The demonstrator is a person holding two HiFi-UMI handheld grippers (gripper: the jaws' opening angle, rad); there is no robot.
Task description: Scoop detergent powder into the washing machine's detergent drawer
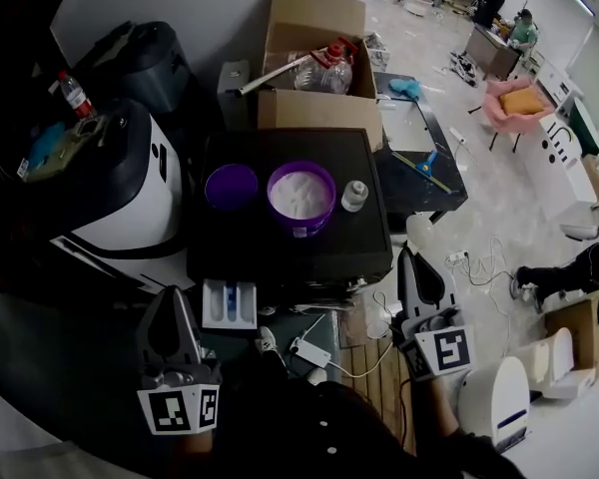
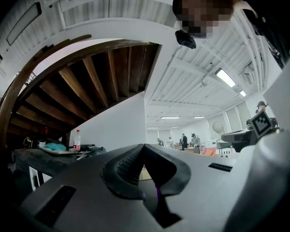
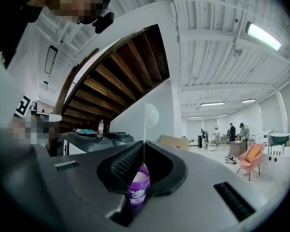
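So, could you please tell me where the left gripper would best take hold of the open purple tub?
Probably the near wall of the tub, below the rim, coming in level from the front. It stands upright, open, holding powder, with the lid close on its left and a small bottle on its right. The left gripper has its jaws shut and must open first.

black top (image 1: 280, 242) | lid (image 1: 231, 186) | powder tub (image 1: 300, 196) (open) | small bottle (image 1: 354, 196)
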